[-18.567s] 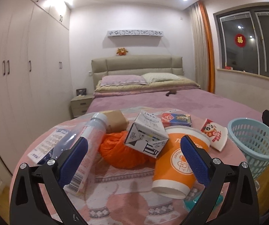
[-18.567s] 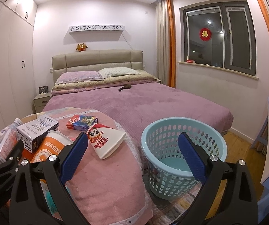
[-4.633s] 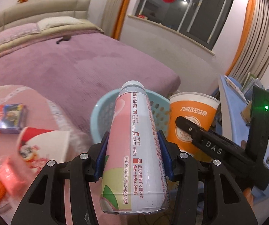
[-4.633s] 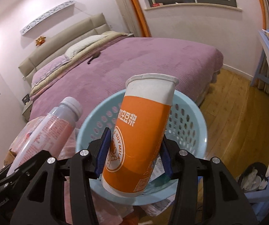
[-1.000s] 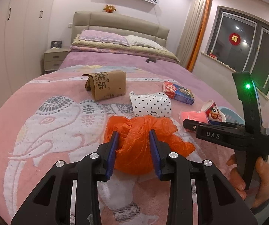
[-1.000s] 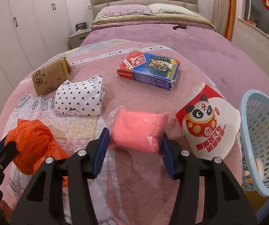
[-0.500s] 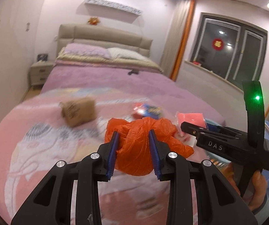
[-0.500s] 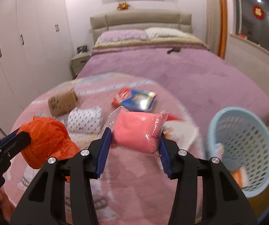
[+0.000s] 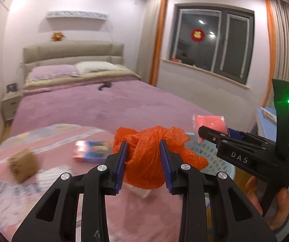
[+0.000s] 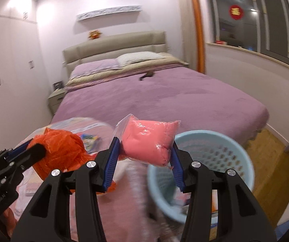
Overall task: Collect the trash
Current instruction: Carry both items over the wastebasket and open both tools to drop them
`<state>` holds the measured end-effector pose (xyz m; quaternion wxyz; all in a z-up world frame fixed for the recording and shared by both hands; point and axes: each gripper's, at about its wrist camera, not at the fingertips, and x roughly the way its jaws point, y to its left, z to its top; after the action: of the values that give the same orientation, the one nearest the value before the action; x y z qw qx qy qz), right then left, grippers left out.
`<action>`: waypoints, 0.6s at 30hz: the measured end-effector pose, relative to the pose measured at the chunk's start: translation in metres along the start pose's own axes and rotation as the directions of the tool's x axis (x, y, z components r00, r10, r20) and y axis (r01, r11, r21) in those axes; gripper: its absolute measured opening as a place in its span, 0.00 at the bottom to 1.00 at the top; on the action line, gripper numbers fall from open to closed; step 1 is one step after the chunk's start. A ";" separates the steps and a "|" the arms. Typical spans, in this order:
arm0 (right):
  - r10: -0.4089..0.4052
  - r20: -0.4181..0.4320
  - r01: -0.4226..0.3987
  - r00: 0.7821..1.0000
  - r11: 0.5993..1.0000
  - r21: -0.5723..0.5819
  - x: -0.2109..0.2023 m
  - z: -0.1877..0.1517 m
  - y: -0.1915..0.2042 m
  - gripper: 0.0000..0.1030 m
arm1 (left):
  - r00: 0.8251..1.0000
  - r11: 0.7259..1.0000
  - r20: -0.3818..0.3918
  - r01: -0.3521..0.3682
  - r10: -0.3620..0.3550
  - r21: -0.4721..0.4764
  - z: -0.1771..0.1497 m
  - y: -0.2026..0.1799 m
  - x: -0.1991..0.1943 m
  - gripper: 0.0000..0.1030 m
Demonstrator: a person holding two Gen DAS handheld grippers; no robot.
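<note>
Both were loaded up — the left gripper (image 9: 143, 161) clamped a crumpled orange plastic bag (image 9: 152, 157), the right gripper (image 10: 143, 161) squeezed a pink sealed packet (image 10: 148, 141). Both were held in the air near the light-blue laundry basket (image 10: 225, 141), just beside the bed (image 10: 164, 94).

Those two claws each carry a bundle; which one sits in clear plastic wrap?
The pink packet in the right claw: a see-through wrapper surrounds it. The left claw grips a crumpled orange plastic bag, opaque.
</note>
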<state>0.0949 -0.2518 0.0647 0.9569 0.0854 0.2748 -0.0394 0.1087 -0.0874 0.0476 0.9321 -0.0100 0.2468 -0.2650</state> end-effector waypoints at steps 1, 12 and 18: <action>-0.014 -0.001 0.014 1.000 1.000 0.020 0.001 0.001 -0.011 0.44 | 1.000 1.000 -0.012 0.012 -0.012 0.005 0.001 -0.006 0.008 0.30; -0.178 -0.071 0.186 0.982 0.973 0.138 0.021 -0.013 -0.099 0.44 | 0.991 0.992 -0.129 0.061 -0.047 0.108 -0.001 -0.070 0.094 0.30; -0.206 -0.128 0.229 0.970 0.952 0.203 0.032 -0.024 -0.133 0.45 | 0.982 0.987 -0.180 0.079 -0.053 0.137 -0.009 -0.090 0.126 0.37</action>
<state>0.0935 -0.3792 0.0083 0.9159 0.1603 0.3265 -0.1697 0.1528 -0.2265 -0.0043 0.8955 0.0725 0.3079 -0.3129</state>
